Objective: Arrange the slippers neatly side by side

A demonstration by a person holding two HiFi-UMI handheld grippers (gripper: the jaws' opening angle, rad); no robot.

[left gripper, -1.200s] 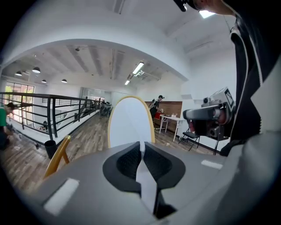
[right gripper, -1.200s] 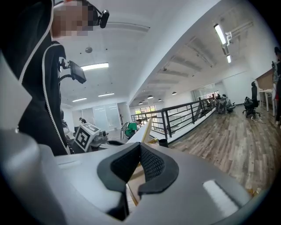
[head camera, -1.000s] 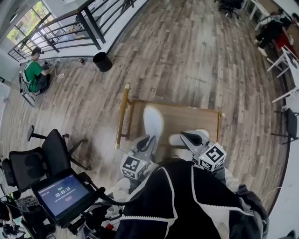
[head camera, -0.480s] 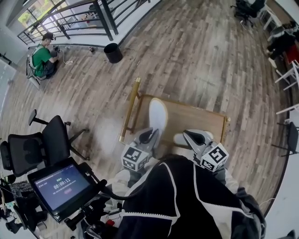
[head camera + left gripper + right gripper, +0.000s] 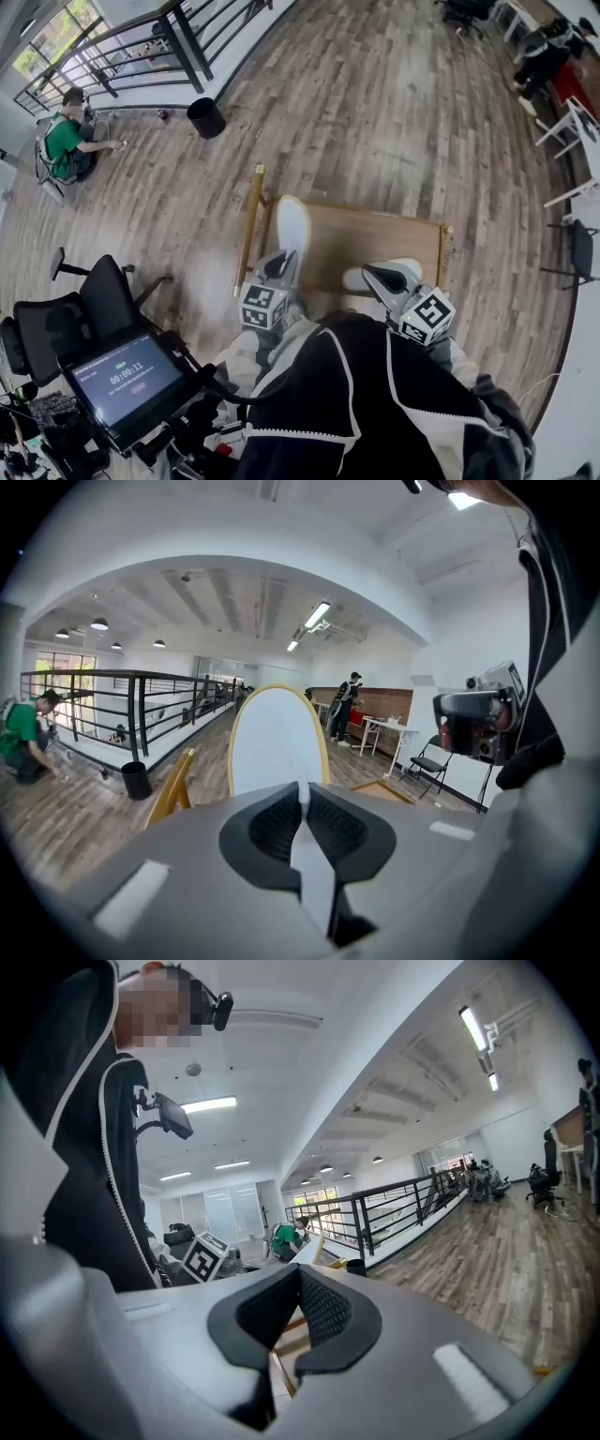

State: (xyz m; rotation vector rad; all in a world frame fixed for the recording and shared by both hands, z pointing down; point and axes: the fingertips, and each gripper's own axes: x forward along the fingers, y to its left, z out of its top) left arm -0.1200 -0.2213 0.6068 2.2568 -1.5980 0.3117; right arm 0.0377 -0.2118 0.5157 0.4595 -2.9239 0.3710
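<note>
Now the left gripper (image 5: 277,264) pinches a slipper (image 5: 291,225) in its fingers at the tabletop's (image 5: 375,234) left; the right gripper's (image 5: 369,272) fingers press together beside the other slipper (image 5: 349,279).

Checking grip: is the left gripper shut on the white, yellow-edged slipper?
Shut: the left gripper pinches the white, yellow-edged slipper by its edge.

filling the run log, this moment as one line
left claw shut on white tan-rimmed flat slipper | right claw shut | second white slipper on wooden table
</note>
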